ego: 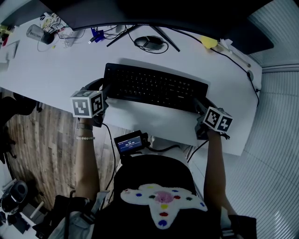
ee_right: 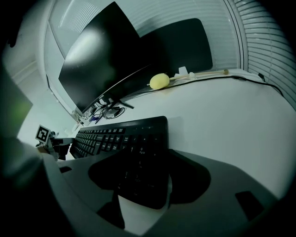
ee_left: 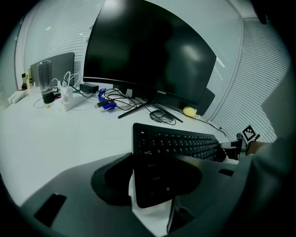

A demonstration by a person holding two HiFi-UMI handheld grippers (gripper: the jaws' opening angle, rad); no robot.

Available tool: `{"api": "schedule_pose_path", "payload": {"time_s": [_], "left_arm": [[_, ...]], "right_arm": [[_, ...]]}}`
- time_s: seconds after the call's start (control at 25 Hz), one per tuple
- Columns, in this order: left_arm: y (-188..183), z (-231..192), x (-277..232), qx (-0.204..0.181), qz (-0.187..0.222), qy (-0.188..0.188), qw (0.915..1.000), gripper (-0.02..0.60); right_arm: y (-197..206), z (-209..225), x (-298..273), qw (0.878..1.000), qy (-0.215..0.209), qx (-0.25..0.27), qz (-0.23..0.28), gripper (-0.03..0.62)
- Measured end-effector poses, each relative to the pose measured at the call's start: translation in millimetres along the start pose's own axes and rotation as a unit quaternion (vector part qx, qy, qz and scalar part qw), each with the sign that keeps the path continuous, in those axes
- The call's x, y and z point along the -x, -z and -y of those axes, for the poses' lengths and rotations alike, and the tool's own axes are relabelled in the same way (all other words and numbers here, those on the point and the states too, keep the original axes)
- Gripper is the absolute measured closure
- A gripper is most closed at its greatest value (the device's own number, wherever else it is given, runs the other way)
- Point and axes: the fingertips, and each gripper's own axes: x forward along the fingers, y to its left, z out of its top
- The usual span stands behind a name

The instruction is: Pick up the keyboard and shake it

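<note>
A black keyboard (ego: 154, 87) lies level along the white desk (ego: 46, 74), near its front edge. I cannot tell whether it rests on the desk or hangs just above it. My left gripper (ego: 106, 91) is shut on the keyboard's left end, by the Shift and Ctrl keys (ee_left: 157, 183). One jaw is off the left edge and the other lies over the keys. My right gripper (ego: 198, 106) holds the right end the same way, its jaws closed around the number-pad corner (ee_right: 138, 178). The left gripper view shows the keyboard (ee_left: 185, 143) running away to the right. In the right gripper view the keyboard (ee_right: 115, 136) runs left.
A large dark monitor (ego: 140, 11) stands behind the keyboard on a splayed stand. A mouse (ego: 150, 43) lies under it, with cables and a blue plug (ego: 98, 35) to its left. A yellow object (ego: 209, 42) sits at the back right. A small screen device (ego: 130, 142) hangs below the desk's front edge.
</note>
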Motion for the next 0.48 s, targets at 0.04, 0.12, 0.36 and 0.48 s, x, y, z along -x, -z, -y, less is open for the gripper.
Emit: {"api": "schedule_pose_path", "payload": {"time_s": [0.04,0.12,0.36,0.48], "left_arm": [[0.1,0.2,-0.1,0.000,0.000,-0.001,1.0000,0.377],[0.1,0.3,-0.1,-0.001,0.000,-0.004,1.0000,0.377],[-2.7,0.4,2.3,0.000,0.004,-0.008,1.0000,0.377],[-5.0,1.2,5.0,-0.001,0.010,-0.011,0.9999,0.379]], "right_arm": [[-0.2,-0.6,-0.5,1.000,0.000,0.000,-0.001,0.309],[0.2,-1.0,-1.3,1.000,0.001,0.001,0.002,0.309],[3.1,0.3,-2.4,1.000,0.000,0.000,0.008,0.310],[1.7,1.2,-1.5,1.000,0.001,0.000,0.017,0.310]]}}
